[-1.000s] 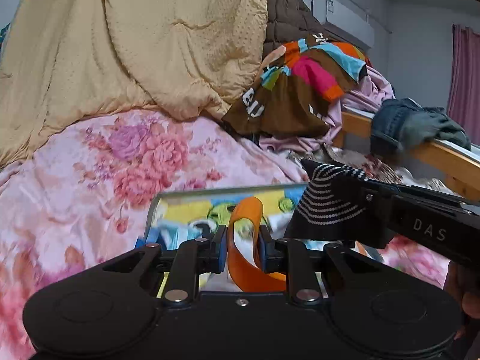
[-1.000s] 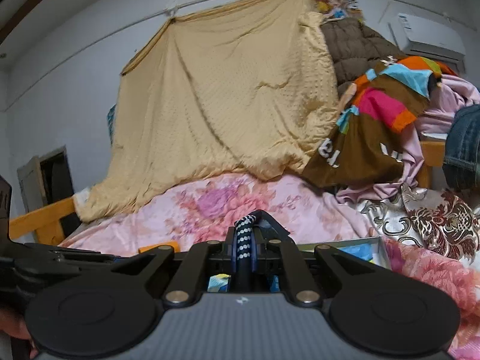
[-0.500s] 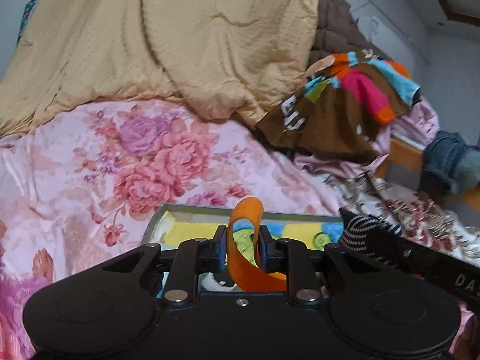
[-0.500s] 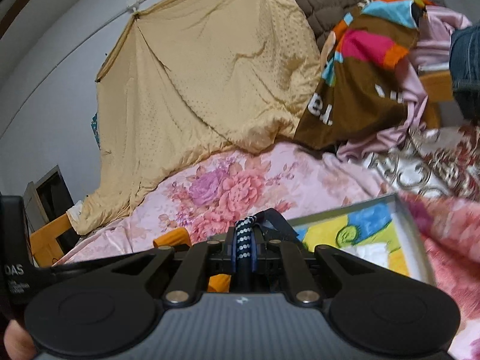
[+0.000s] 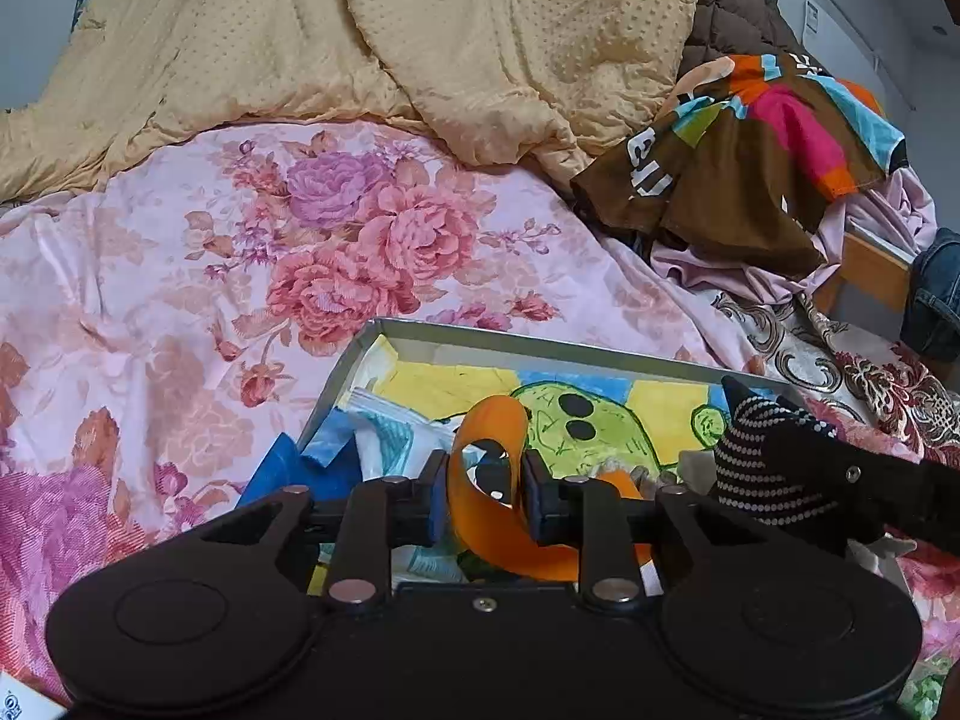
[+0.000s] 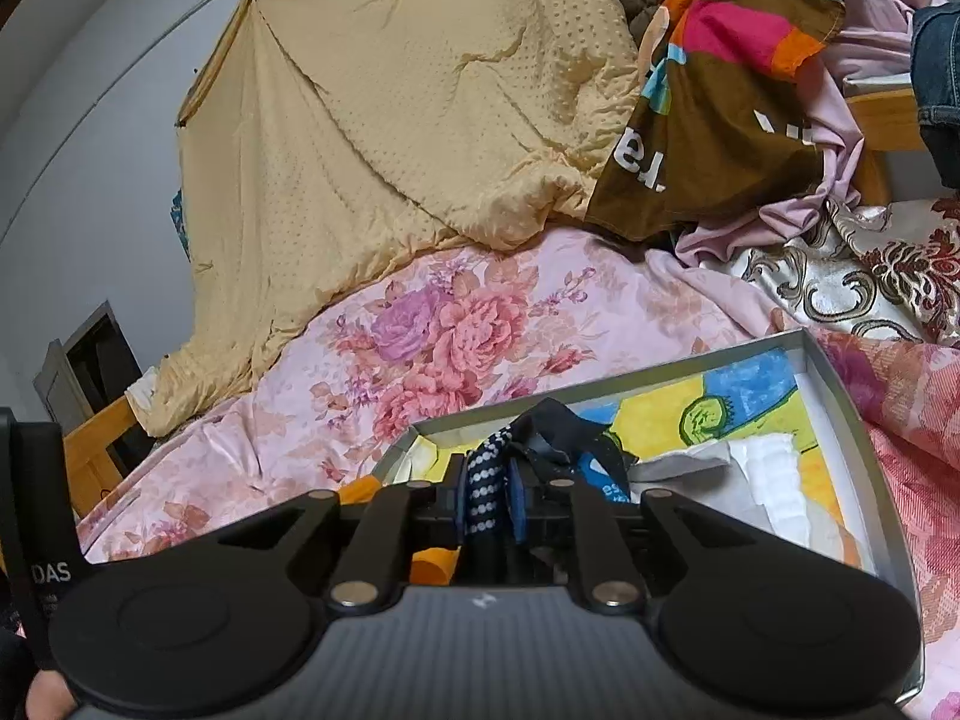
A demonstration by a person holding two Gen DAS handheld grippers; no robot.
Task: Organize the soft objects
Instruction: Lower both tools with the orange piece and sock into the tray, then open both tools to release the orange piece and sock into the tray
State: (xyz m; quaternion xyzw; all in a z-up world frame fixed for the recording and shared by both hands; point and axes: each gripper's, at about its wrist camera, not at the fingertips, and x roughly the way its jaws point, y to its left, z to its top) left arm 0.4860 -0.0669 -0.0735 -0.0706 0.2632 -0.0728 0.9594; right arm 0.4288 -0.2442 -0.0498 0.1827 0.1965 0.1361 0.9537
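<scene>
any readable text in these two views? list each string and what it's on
"DAS" – white letters on the left gripper body, seen at the right wrist view's left edge; smaller print below it is too small to read.
White block letters on the brown multicolour garment – folded and partly hidden, not readable as a word.
White "es" fragment on blue item in the box – incomplete.

A lived-in bedroom of a home is shown. A bed is covered by a pink floral quilt (image 5: 336, 252), with a yellow-tan dotted blanket (image 6: 420, 108) heaped against the pale wall, and a wooden bed rail (image 6: 96, 450) is seen at the edge. Loose clothing is piled at one end, including a brown multicoloured garment (image 5: 750, 168) and denim jeans (image 5: 936, 294), and a wall-mounted air conditioner (image 5: 822, 18) is partly visible above.
</scene>
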